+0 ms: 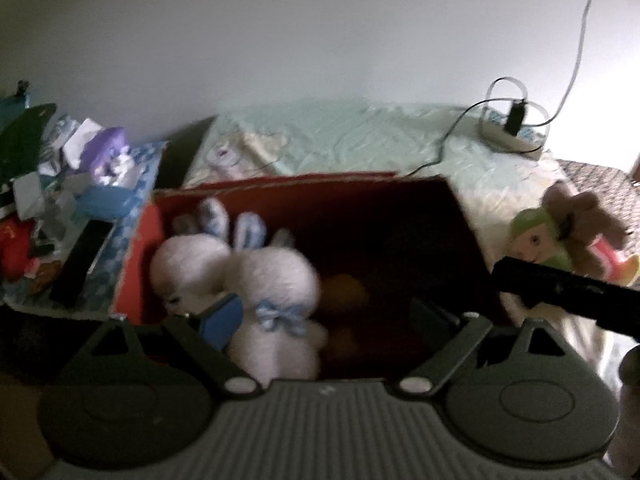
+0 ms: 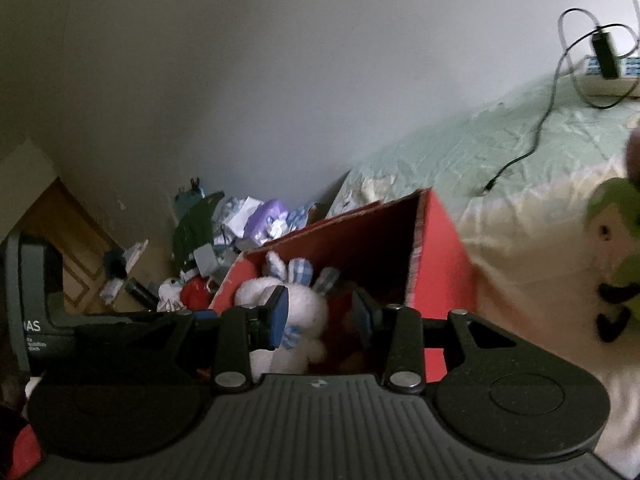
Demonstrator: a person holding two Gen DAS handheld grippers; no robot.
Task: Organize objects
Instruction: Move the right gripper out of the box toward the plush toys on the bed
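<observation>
A pale green bedspread (image 1: 340, 136) is seen behind a red cardboard box (image 1: 138, 264) holding a white plush bunny (image 1: 272, 276). Both the left gripper (image 1: 324, 320) and right gripper (image 2: 320, 312) are held spread, empty. Only "AS" is legible on a dark mount (image 2: 32, 324).

Fluffy white plush on the rabbit toy (image 1: 256, 280), with a checked cloth bow. Matt red cardboard for the box (image 2: 440, 240), raw edges rough. Ribbed matt plastic on the left hand-held gripper (image 1: 320, 320); dull metal pivot pins. Creased, faintly glossy cloth over the bed (image 1: 340, 136).

Dim, blurred throughout, brighter at right, fisheye-bent edges
</observation>
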